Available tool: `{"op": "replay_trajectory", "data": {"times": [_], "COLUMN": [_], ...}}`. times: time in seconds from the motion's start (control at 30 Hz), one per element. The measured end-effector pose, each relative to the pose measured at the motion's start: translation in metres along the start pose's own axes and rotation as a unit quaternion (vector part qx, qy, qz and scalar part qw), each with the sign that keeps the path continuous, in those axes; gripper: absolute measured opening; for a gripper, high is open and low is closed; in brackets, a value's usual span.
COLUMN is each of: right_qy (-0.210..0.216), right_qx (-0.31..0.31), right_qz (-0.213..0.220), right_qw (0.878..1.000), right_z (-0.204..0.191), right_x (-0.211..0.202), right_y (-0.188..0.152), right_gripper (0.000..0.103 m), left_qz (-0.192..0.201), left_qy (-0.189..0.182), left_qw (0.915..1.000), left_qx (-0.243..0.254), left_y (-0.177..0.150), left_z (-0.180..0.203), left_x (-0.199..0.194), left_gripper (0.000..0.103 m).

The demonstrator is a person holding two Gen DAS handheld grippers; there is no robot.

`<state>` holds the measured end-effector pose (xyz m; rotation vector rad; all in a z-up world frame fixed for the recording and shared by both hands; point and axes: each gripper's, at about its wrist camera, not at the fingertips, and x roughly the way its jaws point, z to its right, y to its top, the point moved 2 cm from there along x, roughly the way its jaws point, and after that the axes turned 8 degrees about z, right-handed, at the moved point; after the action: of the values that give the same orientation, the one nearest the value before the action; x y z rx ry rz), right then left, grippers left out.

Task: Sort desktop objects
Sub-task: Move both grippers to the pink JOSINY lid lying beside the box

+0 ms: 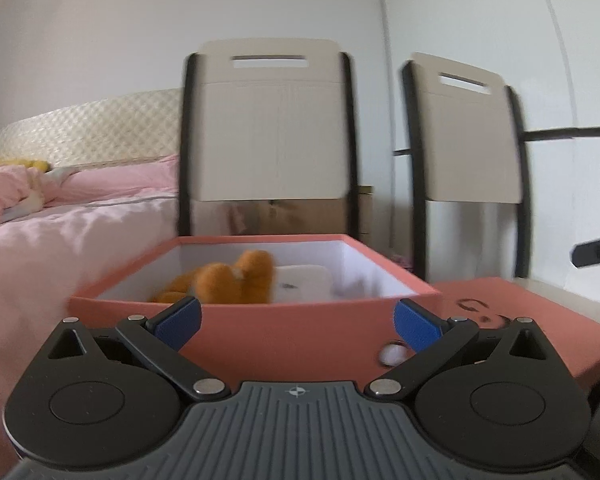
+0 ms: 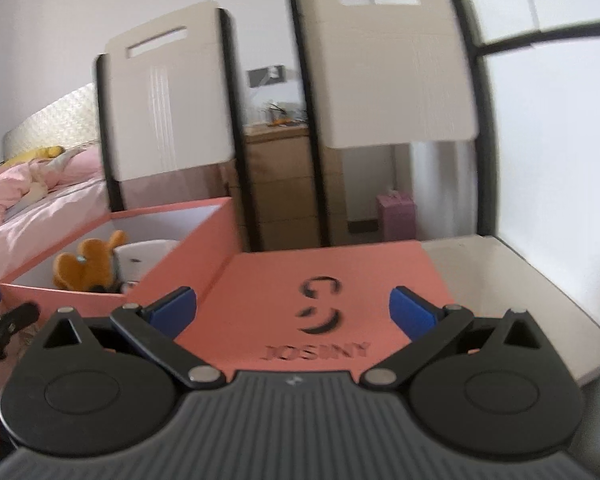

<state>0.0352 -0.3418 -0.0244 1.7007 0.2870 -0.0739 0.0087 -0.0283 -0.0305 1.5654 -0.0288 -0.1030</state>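
Observation:
An open salmon-pink box (image 1: 292,324) stands on the table right in front of my left gripper (image 1: 296,322). Inside it lie an orange plush toy (image 1: 228,280) and a white flat object (image 1: 304,284). My left gripper is open and empty, its blue pads level with the box's near wall. In the right wrist view the same box (image 2: 188,248) is at the left, with the plush toy (image 2: 86,268) and the white object (image 2: 144,258) inside. Its pink lid (image 2: 320,280), printed JOSINY, lies flat beside it. My right gripper (image 2: 292,312) hovers open and empty over the lid.
Two beige chairs (image 1: 276,128) (image 2: 388,68) with black frames stand behind the white table (image 2: 520,292). A bed with pink bedding (image 1: 60,216) is on the left. A wooden drawer unit (image 2: 280,184) and a small pink box (image 2: 396,212) sit beyond the chairs.

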Motion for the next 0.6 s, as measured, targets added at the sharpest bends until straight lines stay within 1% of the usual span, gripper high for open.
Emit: {"op": "replay_trajectory", "data": {"times": [0.1,0.2,0.27,0.4,0.5,0.6], "right_qy": [-0.016,-0.027,-0.025,-0.004,-0.001,-0.008], "right_qx": [0.006,-0.002,-0.004,-0.005,-0.01,0.016], "right_qz": [-0.005,-0.016,-0.034,-0.077,-0.088,-0.102], "right_qw": [1.0,1.0,0.999,0.997,0.996,0.995], "right_z": [0.023,0.044,0.056,0.072,0.081,0.093], "right_x": [-0.006,-0.007,-0.002,0.017,0.031,0.044], "right_y": [-0.002,-0.007,-0.013,-0.03,-0.04,-0.047], "right_gripper": [0.103,0.103,0.103,0.103,0.103,0.103], "left_qz": [0.0,-0.012,-0.026,-0.066,-0.076,-0.082], "left_qy": [-0.014,-0.027,-0.038,-0.073,-0.086,-0.094], "left_qw": [0.9998,0.9995,0.9989,0.995,0.9933,0.992], "left_qx": [-0.017,-0.008,-0.002,-0.017,-0.016,-0.021], "left_y": [-0.009,-0.021,-0.032,-0.053,-0.059,-0.06], "left_z": [0.014,0.03,0.041,0.058,0.067,0.07], "left_x": [-0.005,-0.004,0.0,0.013,0.023,0.031], "left_gripper": [0.103,0.103,0.103,0.103,0.103,0.103]}}
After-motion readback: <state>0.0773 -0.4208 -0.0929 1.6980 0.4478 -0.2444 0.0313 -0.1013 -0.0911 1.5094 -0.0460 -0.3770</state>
